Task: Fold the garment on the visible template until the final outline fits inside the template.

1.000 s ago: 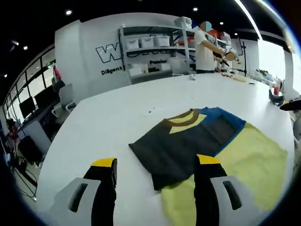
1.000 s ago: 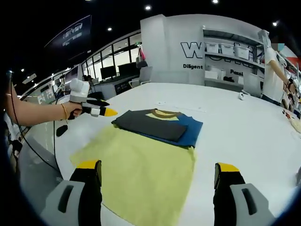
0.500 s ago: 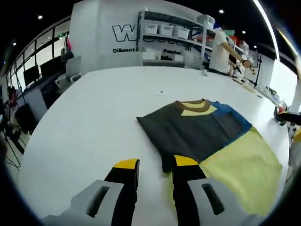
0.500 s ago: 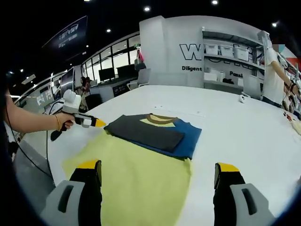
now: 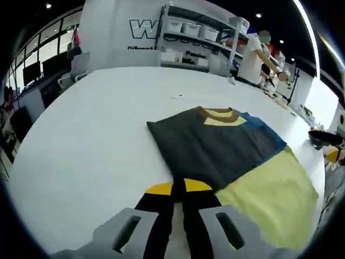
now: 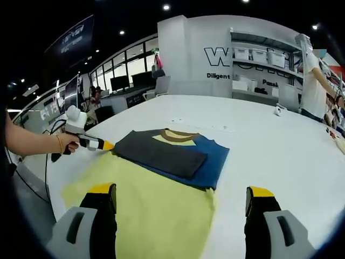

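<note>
garment: shirt, dark grey, blue and yellow, brown collar, lies flat on the white table toward its near edge; grey panel folded over the blue part, yellow body spread toward the right gripper
template: can't make out any outline on the table
left gripper: jaws closed together at the near corner of the grey fold; looks pinched on the cloth edge, can't confirm fabric between the tips
right gripper: jaws wide apart, nothing held, above the yellow hem
key relation: shirt's long axis runs from collar away to the hem by the right gripper; left gripper sits at the shirt's side edge, so it's the nearer one to the grey fold; right one is nearer the hem
change: left jaws were wide apart a second ago, half closed since, now shut; left gripper has come in to the grey corner; right unchanged, open
next (guess): lift hem toward collar
</note>
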